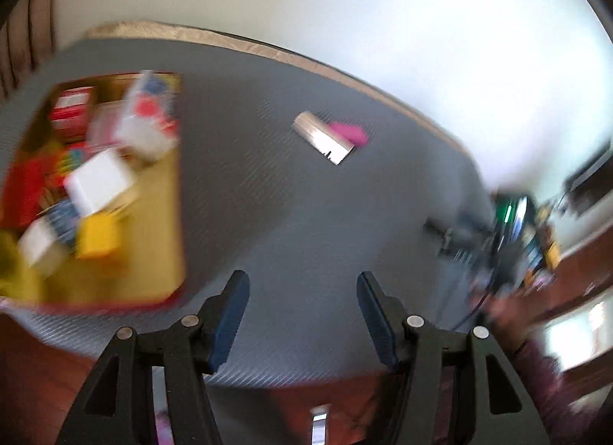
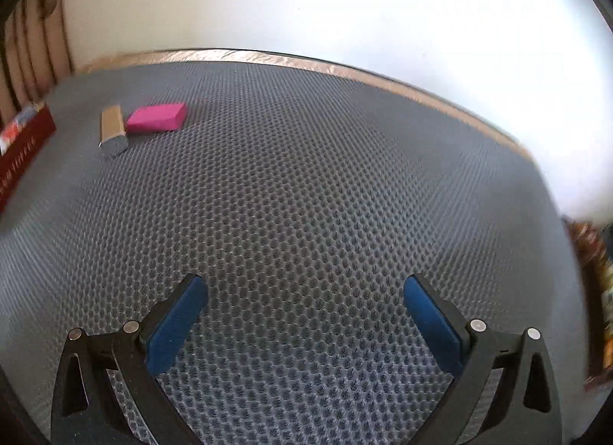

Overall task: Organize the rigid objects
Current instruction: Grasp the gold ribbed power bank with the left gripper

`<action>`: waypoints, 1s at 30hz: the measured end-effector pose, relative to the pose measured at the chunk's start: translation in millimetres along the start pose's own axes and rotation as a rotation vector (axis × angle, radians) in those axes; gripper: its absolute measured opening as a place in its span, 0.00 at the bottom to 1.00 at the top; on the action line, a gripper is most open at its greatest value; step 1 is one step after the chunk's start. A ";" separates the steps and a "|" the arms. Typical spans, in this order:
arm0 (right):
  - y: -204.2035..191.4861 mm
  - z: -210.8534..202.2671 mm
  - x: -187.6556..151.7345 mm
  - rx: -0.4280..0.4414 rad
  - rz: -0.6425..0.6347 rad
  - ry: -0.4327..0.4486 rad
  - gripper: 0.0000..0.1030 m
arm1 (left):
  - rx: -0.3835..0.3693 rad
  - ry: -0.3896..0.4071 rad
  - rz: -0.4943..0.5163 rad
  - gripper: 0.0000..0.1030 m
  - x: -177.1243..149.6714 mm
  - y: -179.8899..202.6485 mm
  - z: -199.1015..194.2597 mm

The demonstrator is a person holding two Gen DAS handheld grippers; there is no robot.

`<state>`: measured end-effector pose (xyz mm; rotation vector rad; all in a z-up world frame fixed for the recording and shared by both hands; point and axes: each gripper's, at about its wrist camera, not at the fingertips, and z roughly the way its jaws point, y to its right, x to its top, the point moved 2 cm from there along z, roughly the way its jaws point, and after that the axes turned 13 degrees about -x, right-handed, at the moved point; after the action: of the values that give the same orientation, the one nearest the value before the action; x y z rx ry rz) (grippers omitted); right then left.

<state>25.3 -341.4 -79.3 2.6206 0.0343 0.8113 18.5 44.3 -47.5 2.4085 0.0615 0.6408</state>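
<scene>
A pink block (image 2: 157, 117) and a tan and silver box (image 2: 112, 131) lie side by side on the grey mesh mat (image 2: 306, 196), far left of my open, empty right gripper (image 2: 305, 284). In the left wrist view the same pink block (image 1: 350, 133) and silver box (image 1: 325, 136) lie ahead of my open, empty left gripper (image 1: 302, 280). A cardboard box (image 1: 153, 215) at the left holds several small packages.
The red side of the cardboard box (image 2: 23, 150) shows at the far left of the right wrist view. The other hand-held gripper (image 1: 509, 230) is at the right in the left wrist view, blurred. A white wall stands behind the mat's far edge (image 2: 268, 58).
</scene>
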 end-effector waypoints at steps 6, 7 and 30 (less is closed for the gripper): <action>4.0 4.7 1.5 0.089 0.011 -0.006 0.99 | -0.046 0.025 -0.162 0.58 79.6 9.2 67.7; 5.8 4.0 1.3 0.100 0.018 0.000 0.99 | -0.026 0.023 -0.181 0.58 91.6 8.6 81.0; 17.1 -6.5 -2.2 0.251 0.077 0.020 0.99 | 0.257 0.011 -0.349 0.36 146.2 -30.9 177.0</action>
<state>18.4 -355.0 -69.2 2.8639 0.0431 0.9117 232.3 -3.4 -122.9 2.5486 0.5879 0.5067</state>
